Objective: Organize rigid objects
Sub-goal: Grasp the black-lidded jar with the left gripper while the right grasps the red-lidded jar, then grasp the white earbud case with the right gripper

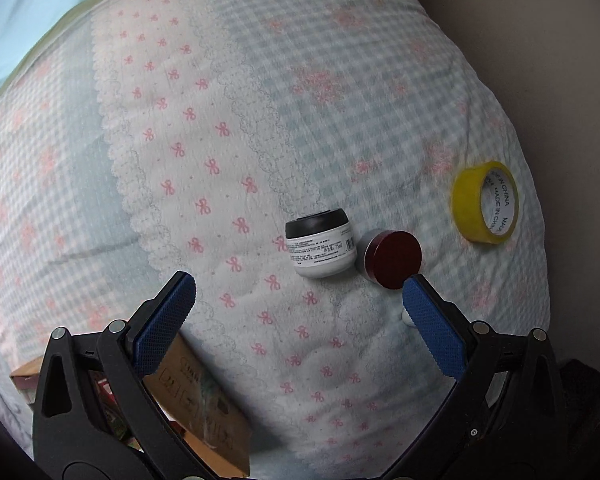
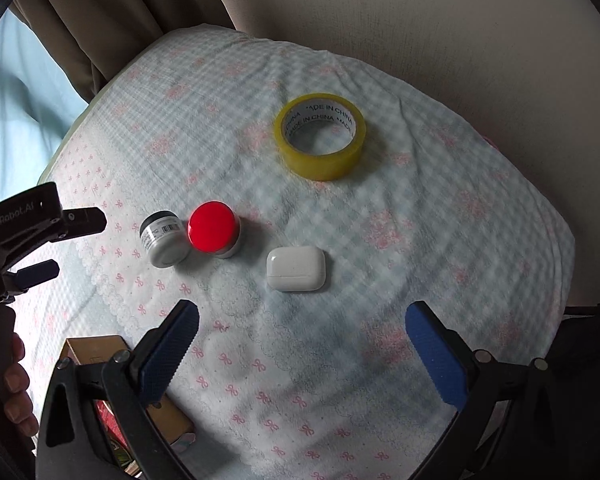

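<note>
On the patterned bedspread [image 2: 440, 208] lie a white jar with a black lid [image 1: 321, 243] [image 2: 163, 239] on its side and, touching it, a small jar with a red lid [image 1: 392, 258] [image 2: 214, 229]. A white earbud case [image 2: 296, 268] lies to the right of them. Farther back is a roll of yellow tape [image 1: 485, 202] [image 2: 320, 136]. My left gripper [image 1: 300, 292] is open, just short of the two jars, and holds nothing; in the right wrist view it shows at the left edge [image 2: 50, 242]. My right gripper [image 2: 302, 320] is open just before the earbud case.
A cardboard box [image 1: 198, 404] [image 2: 96, 350] with coloured items sits at the bed's near left edge. A beige wall [image 2: 460, 32] and curtain [image 2: 100, 20] lie behind the bed. A person's hand [image 2: 14, 384] grips the left tool's handle.
</note>
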A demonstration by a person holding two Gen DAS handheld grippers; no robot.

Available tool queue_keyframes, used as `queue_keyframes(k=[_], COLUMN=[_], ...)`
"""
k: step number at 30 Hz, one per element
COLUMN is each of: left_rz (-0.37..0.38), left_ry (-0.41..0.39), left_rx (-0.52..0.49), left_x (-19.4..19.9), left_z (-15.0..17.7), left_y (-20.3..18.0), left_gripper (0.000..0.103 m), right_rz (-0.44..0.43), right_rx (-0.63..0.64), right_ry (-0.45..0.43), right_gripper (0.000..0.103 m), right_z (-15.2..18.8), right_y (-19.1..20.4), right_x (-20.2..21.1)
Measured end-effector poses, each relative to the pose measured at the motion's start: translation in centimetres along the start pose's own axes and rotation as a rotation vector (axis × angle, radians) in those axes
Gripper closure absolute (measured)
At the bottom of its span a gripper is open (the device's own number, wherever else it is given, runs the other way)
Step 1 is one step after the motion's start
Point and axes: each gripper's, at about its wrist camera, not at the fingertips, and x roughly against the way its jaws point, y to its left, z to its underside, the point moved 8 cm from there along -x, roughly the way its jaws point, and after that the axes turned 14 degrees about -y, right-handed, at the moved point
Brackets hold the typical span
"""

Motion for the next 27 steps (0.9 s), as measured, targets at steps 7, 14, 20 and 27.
queue_keyframes(k=[7,14,20,27], left_rz=[-0.001,-0.006,-0.006,0.009], left_ry=[0.057,0.098,0.125,0.140], left_rx=[0.050,0.066,0.067,0.066], left_x=[-5.1,-8.1,-10.0,-10.8], left_z=[-0.1,0.7,1.8,2.7], left_y=[0.4,0.3,0.2,-0.2], left_gripper=[0.000,0.007,0.014,0.029], right_rz=[0.038,0.084,0.116,0.124], right_rx=[-0.007,-0.005,0.004,0.011], right_ry=[-0.007,-0.008,0.001,0.041], right_gripper=[0.005,0.011,0.018,0.018], right_z=[1.0,1.8,2.3,3.4], right_y=[0.4,1.1,1.2,1.0], right_x=[-4.7,-8.6,-10.9,-12.9])
